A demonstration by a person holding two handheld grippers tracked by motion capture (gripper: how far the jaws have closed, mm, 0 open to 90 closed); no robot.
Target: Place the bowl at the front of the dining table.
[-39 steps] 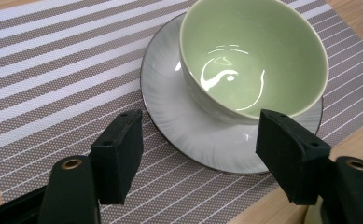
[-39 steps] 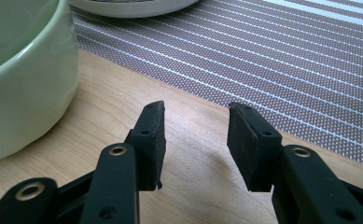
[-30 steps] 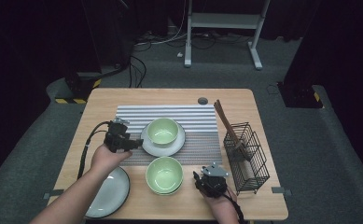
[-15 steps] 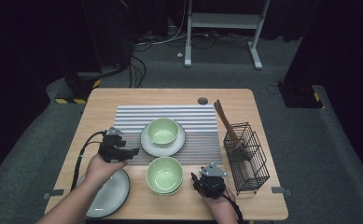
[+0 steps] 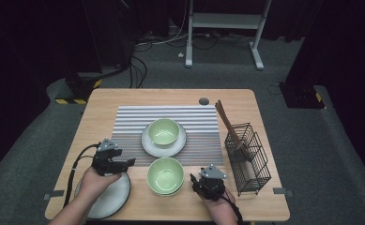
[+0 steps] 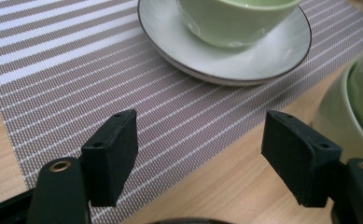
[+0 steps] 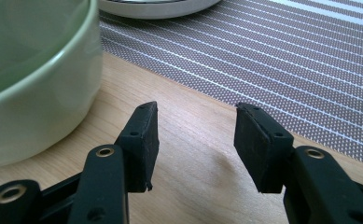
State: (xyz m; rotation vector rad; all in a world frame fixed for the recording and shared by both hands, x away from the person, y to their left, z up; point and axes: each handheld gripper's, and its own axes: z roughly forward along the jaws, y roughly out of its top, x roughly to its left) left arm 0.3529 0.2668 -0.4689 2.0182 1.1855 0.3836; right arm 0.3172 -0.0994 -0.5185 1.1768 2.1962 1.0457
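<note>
A pale green bowl (image 5: 163, 131) sits in a white saucer (image 5: 147, 144) on the striped placemat (image 5: 133, 117). A second green bowl (image 5: 165, 174) stands on bare wood in front of the mat. My left gripper (image 5: 128, 162) hovers open over the far rim of a grey plate (image 5: 106, 200), pointing right at the near bowl. In the left gripper view its jaws (image 6: 198, 144) stand wide apart over the mat's edge, with the saucer (image 6: 244, 60) ahead and the near bowl (image 6: 352, 107) at right. My right gripper (image 5: 200, 182) rests open just right of the near bowl (image 7: 34, 79), holding nothing (image 7: 195, 121).
A black wire basket (image 5: 249, 159) stands at the table's right edge with brown chopsticks (image 5: 227, 123) leaning out of it. A small dark round disc (image 5: 203, 101) lies near the back edge. Cables trail from both grippers towards the front edge.
My left gripper has drawn back from the saucer and bowl, down and to the left, to above the grey plate's rim. The right gripper has stayed put.
</note>
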